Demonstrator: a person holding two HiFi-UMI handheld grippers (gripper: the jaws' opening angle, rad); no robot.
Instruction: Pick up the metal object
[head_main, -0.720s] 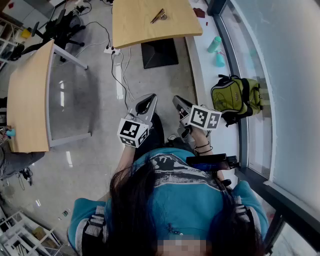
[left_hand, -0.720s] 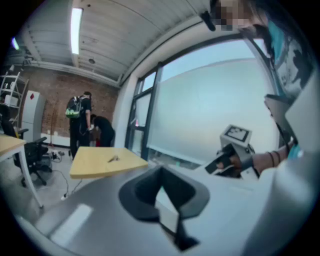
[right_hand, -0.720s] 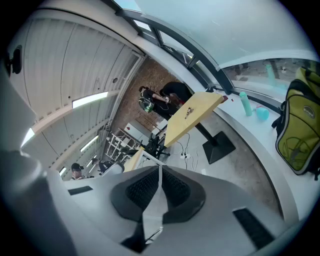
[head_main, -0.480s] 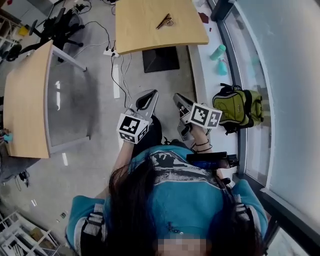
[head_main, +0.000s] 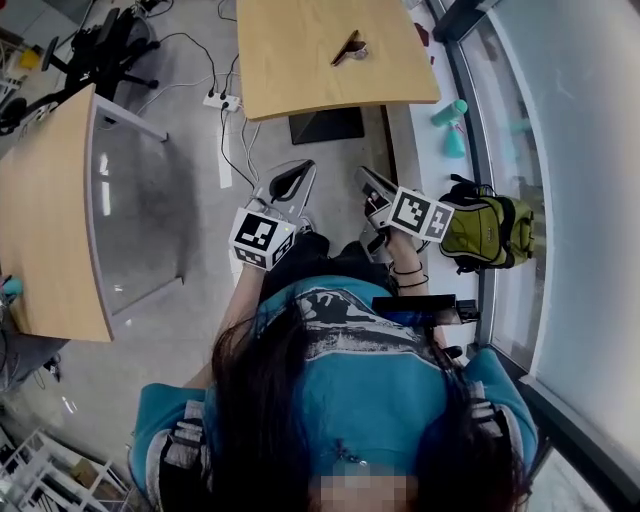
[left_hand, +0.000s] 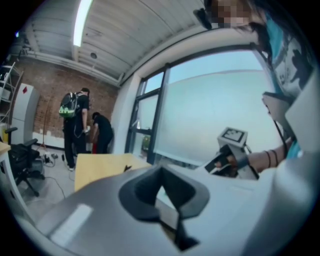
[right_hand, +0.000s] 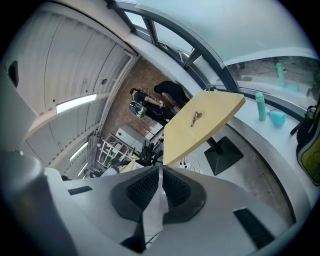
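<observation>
The metal object (head_main: 350, 47) lies on the light wooden tabletop (head_main: 300, 70) at the top of the head view, near that tabletop's right half and well apart from both grippers. The person, in a teal shirt, holds the grippers side by side over the floor (head_main: 190, 210), short of the tabletop's near edge. The left gripper (head_main: 290, 183) has its jaws closed together with nothing between them. The right gripper (head_main: 372, 190) is also closed tight and empty, and tilts downward more than the left; in its own view the tabletop and the metal object sit ahead and above its jaw tips. To the right, a green backpack (head_main: 484, 229) rests on the white ledge by the window, with a teal bottle (head_main: 451, 112) farther along the ledge. A second wooden tabletop (head_main: 45, 220) stands at the left.
</observation>
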